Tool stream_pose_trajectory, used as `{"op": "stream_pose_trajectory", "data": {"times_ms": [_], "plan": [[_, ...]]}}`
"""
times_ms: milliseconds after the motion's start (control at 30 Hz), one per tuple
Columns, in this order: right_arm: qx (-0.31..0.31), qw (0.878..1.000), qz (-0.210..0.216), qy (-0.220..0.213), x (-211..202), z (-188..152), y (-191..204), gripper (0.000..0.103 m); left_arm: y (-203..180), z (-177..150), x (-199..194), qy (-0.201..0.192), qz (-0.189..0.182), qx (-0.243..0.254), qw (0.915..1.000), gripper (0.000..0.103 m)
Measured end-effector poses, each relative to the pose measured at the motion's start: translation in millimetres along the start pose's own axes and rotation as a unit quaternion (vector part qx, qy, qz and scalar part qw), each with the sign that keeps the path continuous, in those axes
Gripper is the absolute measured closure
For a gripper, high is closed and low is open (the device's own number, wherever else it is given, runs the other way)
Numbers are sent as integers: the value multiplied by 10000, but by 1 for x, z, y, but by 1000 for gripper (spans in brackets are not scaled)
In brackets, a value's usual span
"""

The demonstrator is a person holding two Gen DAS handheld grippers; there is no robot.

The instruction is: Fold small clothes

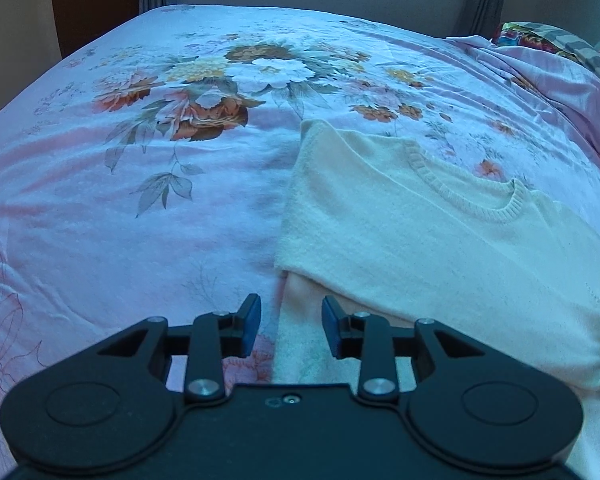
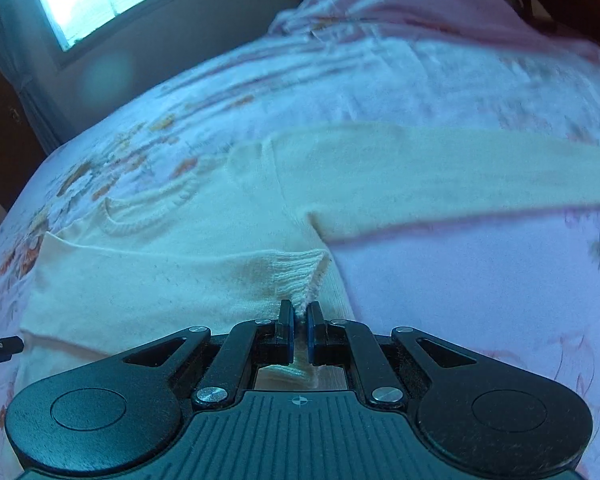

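I have the cream knitted sweater (image 1: 440,240) flat on the floral pink bedsheet (image 1: 140,200), one sleeve folded across; my right gripper (image 2: 299,320) pinches its ribbed cuff (image 2: 300,276), my left gripper (image 1: 291,326) gapes empty beside the sweater's edge. The far sleeve (image 2: 460,172) and body remain unfolded.

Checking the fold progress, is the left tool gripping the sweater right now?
No, the left tool stands open above the edge of the cream sweater, its blue pads apart and pressing on nothing.

Open bed (image 1: 120,208) left of and ahead of the left hand-held gripper (image 1: 290,326); sweater (image 1: 440,240) spread to its right, pillows (image 1: 540,40) far right.
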State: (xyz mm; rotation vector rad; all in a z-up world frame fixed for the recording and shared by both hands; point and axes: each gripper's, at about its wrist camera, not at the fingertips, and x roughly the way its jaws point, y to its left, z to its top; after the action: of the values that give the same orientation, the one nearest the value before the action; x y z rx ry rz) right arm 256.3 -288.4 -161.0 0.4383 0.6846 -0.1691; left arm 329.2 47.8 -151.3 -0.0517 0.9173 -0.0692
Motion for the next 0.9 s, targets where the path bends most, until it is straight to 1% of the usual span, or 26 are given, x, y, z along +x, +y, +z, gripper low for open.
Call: {"op": "stream_pose_trajectory", "data": {"times_ms": [33,133,200,300,367,467,500,533,600,667,700,733,767,833,867,900], "plan": [[-125,9999,-44,-76,0,2,4,98,-1,0,-1,-10,-1,15,10000,70],[-40,9999,-92,-104,9,10,0,98,-2,0,-1,-13,-7,0,10000,69],[-72,9995,-95,278,29,11,-4,98,-2,0,0,-4,7,-5,10000,69],[-4,9994,-117,314,27,12,-11,97,-1,0,-1,1,7,5,10000,68],[32,9996,-228,158,14,14,-15,97,-1,3,-2,-25,-30,11,10000,68],[-80,9993,-339,-158,-1,18,-14,97,-9,11,-1,-65,-144,40,9999,67],[-106,9992,-317,-241,-3,21,-12,97,-13,14,0,-68,-201,37,9998,66],[-141,9993,-250,-224,-1,22,-9,97,-18,18,3,-72,-238,38,9997,66],[-190,9997,-110,-69,7,22,-4,97,-31,23,12,-43,-361,99,9993,64],[-326,9995,-12,27,14,19,5,97,-43,25,27,60,-447,153,9989,63],[-382,9992,13,74,17,17,9,97,-46,25,35,133,-434,155,9988,61],[-412,9991,27,139,21,14,11,97,-46,21,45,191,-245,172,9994,61],[-421,9989,25,197,24,12,12,97,-44,19,50,153,-128,215,9996,62],[-388,9989,71,243,27,9,11,97,-39,16,53,89,-110,284,9995,65],[-402,9989,112,231,26,9,11,97,-35,16,52,87,-133,268,9995,70],[-424,9988,145,198,25,9,12,97,-31,16,51,80,-134,229,9996,77]]}}
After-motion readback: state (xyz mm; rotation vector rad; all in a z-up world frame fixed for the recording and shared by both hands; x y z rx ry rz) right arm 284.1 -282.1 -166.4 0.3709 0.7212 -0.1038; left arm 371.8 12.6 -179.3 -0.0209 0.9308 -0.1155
